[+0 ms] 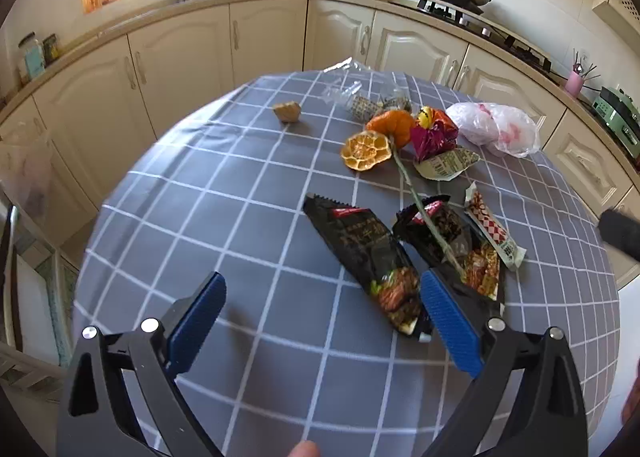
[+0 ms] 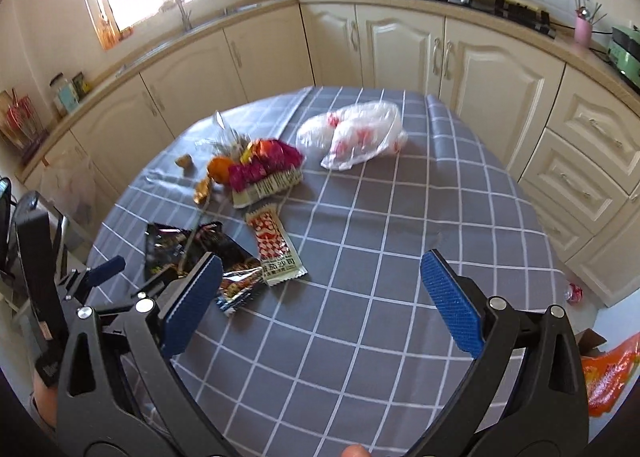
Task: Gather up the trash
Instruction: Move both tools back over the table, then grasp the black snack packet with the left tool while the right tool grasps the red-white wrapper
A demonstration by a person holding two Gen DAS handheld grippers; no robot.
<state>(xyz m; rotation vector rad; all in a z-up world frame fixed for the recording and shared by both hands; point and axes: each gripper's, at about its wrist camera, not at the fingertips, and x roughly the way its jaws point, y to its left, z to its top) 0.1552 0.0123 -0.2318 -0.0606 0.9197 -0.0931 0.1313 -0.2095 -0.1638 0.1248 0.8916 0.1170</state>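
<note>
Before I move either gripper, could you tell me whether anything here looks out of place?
Yes. Besides the wrappers and orange peel scattered on the checked tablecloth, a small red-and-white piece of litter lies on the floor by the cabinets, off the table. Nothing looks spilled or broken.

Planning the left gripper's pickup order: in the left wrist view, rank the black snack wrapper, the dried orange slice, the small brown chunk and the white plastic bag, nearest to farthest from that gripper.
From the left gripper:
1. Black snack wrapper, just ahead, by the right finger.
2. Dried orange slice, mid-table, slightly right.
3. and 4. Small brown chunk, far centre, and white plastic bag, far right: too close to call.
</note>
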